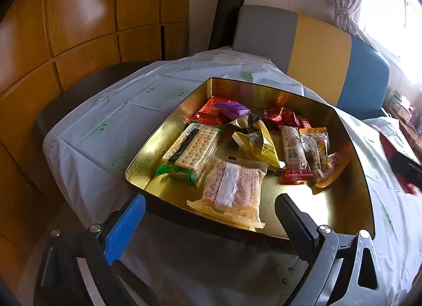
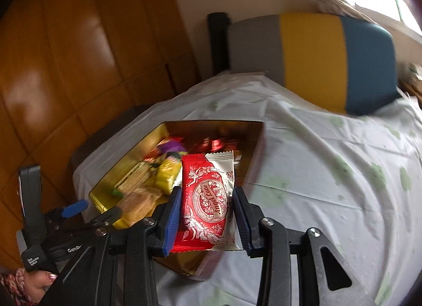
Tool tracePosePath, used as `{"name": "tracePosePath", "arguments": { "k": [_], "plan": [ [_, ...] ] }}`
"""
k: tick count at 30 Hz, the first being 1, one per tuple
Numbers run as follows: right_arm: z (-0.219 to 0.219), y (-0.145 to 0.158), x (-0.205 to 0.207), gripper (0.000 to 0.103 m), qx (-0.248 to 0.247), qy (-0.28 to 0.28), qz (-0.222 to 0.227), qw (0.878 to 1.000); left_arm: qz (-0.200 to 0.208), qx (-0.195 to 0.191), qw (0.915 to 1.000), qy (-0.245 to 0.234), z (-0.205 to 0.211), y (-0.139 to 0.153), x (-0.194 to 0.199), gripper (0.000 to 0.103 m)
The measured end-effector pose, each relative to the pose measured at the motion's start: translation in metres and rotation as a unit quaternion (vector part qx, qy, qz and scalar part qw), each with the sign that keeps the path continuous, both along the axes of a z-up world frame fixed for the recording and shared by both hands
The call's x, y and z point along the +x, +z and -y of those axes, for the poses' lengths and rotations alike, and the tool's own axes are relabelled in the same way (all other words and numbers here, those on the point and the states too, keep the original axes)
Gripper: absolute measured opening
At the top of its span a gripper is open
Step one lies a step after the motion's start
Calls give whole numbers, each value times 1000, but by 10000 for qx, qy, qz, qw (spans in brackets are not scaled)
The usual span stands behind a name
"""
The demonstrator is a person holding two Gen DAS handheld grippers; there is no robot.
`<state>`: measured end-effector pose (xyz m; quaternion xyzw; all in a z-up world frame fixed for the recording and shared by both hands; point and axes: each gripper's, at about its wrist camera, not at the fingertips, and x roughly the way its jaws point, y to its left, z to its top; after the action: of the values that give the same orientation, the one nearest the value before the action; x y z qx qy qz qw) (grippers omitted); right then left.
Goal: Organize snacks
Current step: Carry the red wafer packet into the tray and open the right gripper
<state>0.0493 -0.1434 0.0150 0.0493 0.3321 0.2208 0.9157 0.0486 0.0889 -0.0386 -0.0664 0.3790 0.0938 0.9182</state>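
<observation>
A gold tin (image 1: 350, 147) stands on the table with several snack packs in it: a cracker pack (image 1: 192, 147), a pale biscuit pack (image 1: 232, 192), yellow, red and purple wrappers. My left gripper (image 1: 211, 200) hangs open over the tin's near rim, with no pad touching the biscuit pack below it. In the right wrist view my right gripper (image 2: 207, 192) is shut on a red and white snack packet (image 2: 208, 174), held upright above the tin's (image 2: 147, 147) near right corner. The left gripper (image 2: 91, 212) shows at the left there, held by a hand (image 2: 39, 285).
A white cloth with green prints (image 2: 329, 174) covers the table to the right of the tin. A chair back in grey, yellow and blue (image 1: 316, 50) stands behind the table. Glossy wooden panels (image 1: 79, 16) rise on the left, and a bright window (image 1: 390, 3) is at the far right.
</observation>
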Motion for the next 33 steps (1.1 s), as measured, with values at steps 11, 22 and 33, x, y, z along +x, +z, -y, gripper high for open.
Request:
{"name": "tracePosePath", "arguments": {
  "k": [11, 22, 33],
  "plan": [
    [-53, -18, 11, 39, -525, 566, -470, 9959, 1, -21, 9998, 182, -12, 2, 2, 99],
    [-69, -31, 22, 39, -801, 592, -747, 9922, 58, 40, 9992, 388, -23, 7, 4, 99],
    [-84, -50, 41, 40, -834, 572, -1164, 9880, 11, 24, 9985, 545, -27, 12, 6, 103]
  ]
}}
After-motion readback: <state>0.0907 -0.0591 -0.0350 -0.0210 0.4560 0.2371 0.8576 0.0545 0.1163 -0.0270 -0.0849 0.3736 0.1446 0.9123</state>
